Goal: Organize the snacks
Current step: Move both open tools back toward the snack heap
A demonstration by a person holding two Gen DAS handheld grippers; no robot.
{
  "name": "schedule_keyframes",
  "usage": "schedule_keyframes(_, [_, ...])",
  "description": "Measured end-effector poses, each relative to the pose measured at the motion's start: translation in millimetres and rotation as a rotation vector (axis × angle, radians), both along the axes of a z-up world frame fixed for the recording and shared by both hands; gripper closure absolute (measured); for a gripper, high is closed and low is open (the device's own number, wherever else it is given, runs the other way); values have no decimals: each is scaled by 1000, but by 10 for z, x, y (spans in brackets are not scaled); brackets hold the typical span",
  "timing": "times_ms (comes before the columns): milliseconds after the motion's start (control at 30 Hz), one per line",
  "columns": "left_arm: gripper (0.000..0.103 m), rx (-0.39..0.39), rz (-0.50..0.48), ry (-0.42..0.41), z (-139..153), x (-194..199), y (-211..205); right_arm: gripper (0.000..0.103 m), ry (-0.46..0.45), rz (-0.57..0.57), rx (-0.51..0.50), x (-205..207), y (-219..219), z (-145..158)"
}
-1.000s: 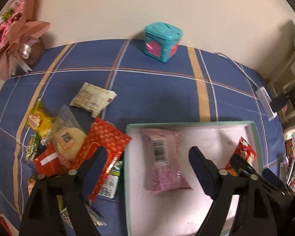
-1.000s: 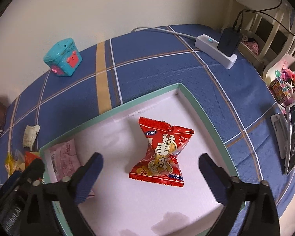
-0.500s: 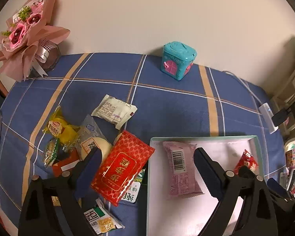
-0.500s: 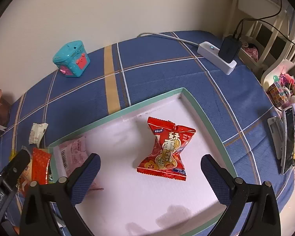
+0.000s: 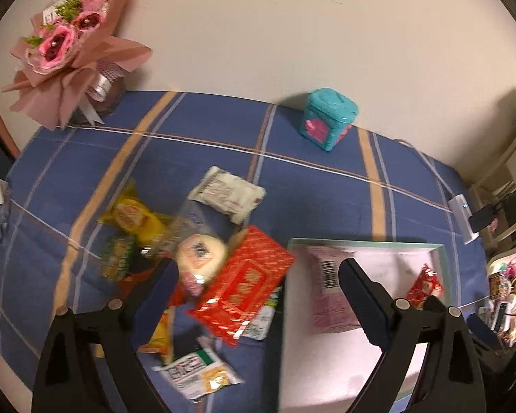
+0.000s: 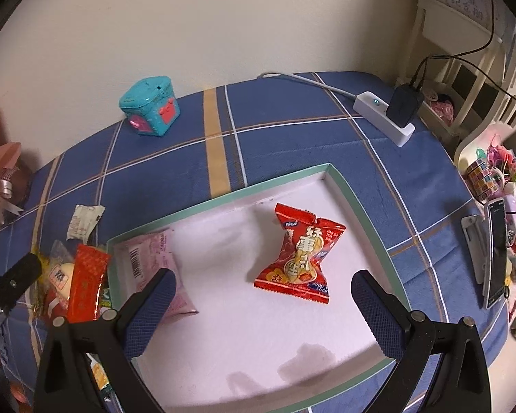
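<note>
Two crinkled packets, a red snack (image 6: 301,256) and a pink snack (image 6: 154,265), lie in the tray (image 6: 357,206); both tongs gape empty.

The red snack packet (image 6: 299,254) reads "nice" and "Good Luck" beside Chinese characters.

A plain cream wall (image 5: 258,34) is rising behind the table, which is wearing a blue plaid cloth (image 6: 292,130). A pink paper bouquet (image 5: 72,51) is leaning against the wall at the left. White shelving (image 6: 464,69) is standing at the right, with black cables trailing across it.
</note>
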State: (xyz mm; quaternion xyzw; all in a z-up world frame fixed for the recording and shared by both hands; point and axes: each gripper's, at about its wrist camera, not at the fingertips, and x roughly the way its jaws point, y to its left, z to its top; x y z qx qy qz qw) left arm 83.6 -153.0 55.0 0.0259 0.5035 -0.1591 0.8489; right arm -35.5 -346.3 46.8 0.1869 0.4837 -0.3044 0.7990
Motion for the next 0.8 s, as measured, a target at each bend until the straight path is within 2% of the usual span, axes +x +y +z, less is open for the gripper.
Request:
schedule_keyframes(300, [9, 64, 47, -1, 52, 34, 359, 0, -1, 10, 2, -72, 178, 37])
schedule_keyframes(633, [9, 72, 72, 25, 53, 12, 764, 0, 18, 44, 23, -33, 444, 21])
schedule_keyframes(800, [9, 71, 124, 51, -5, 28, 1018, 0, 39, 77, 26, 17, 605, -27])
